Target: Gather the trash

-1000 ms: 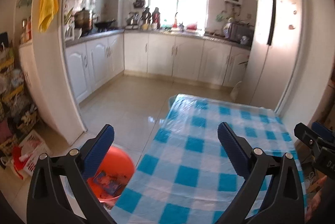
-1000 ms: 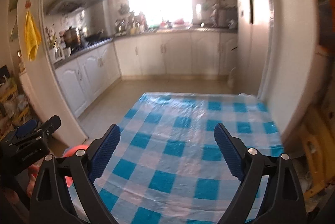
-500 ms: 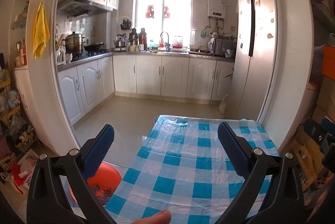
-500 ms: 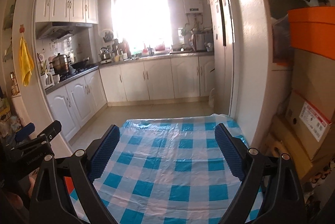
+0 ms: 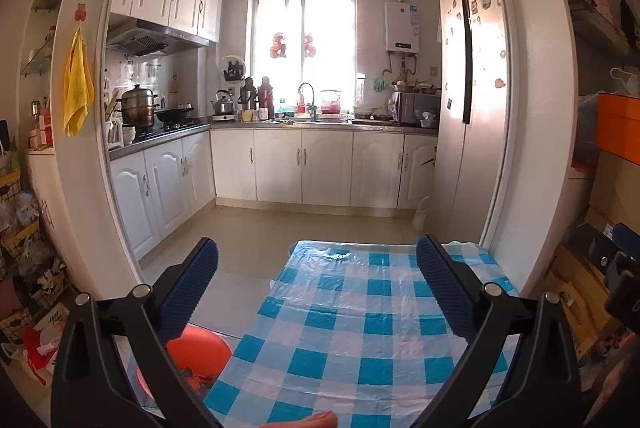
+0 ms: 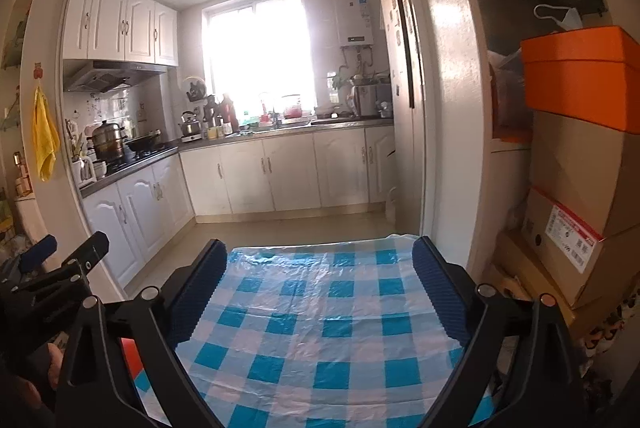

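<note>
Right now you hold both tools level above the desk (image 5: 360, 312), each one looking straight down its length toward the kitchen, and that raised, forward pose reads as a survey stance, not a reach. Your left hand-held gripper (image 5: 318, 288) is released, its blue pads spread wide with only checked cloth between them; your right hand-held gripper (image 6: 320, 288) is likewise spread and carries nothing. The plastic-covered blue-and-white cloth shows no loose scrap anywhere on the part that either camera sees, so the trash you are after is not on this surface as far as can be told. What does show is the orange bin (image 5: 200, 356) on the floor just beside the desk's left edge, below your left tool, with some dark and reddish bits lying in its bottom (too small to name). Its spot makes sense: close against the desk side, under the left hand, so anything picked from the top can be dropped with a short swing outward. In the right wrist view the left tool appears at the lower left, well apart from the right one, which keeps the two from fouling each other. My judgement is that the desk is either cleared or not yet loaded; look further for stray pieces before committing either hand.
</note>
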Demonstrator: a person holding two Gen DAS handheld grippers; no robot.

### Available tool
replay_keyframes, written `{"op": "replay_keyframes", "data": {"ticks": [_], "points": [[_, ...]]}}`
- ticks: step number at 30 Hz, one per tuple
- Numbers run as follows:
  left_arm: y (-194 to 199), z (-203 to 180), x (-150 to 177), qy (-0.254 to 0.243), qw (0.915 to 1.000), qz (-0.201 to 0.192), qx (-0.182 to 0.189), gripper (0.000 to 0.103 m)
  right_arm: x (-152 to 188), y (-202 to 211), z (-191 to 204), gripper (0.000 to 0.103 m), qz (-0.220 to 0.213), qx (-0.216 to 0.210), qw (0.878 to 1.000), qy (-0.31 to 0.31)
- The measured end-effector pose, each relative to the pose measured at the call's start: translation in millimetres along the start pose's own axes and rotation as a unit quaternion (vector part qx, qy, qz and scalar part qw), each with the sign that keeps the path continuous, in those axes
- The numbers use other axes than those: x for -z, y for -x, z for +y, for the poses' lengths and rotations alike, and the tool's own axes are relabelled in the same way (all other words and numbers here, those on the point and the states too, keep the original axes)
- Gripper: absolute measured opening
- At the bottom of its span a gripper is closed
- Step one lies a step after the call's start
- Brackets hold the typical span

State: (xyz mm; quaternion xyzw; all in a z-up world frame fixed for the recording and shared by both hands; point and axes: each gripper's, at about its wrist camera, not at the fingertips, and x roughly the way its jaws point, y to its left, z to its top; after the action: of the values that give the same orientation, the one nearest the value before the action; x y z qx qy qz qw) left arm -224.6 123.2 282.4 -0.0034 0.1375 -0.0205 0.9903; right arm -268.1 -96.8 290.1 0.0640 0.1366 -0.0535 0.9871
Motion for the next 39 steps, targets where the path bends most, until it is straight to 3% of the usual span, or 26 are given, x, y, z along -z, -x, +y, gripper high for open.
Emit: {"op": "replay_keyframes", "data": {"ticks": [23, 39], "points": [[4.8, -22.8, -4.7, -0.012, 0.9988, -0.005, 0.048, 0.099, 0.2, 13.7, -31.8, 0.093, -0.039, 0.082, 0.995, -0.026], [-0.5, -33.8, -4.3, -0.019, 0.9985, 0.002, 0.052, 0.099, 6.8, 5.7, -38.4, 0.093, -0.034, 0.099, 0.994, -0.02]]}}
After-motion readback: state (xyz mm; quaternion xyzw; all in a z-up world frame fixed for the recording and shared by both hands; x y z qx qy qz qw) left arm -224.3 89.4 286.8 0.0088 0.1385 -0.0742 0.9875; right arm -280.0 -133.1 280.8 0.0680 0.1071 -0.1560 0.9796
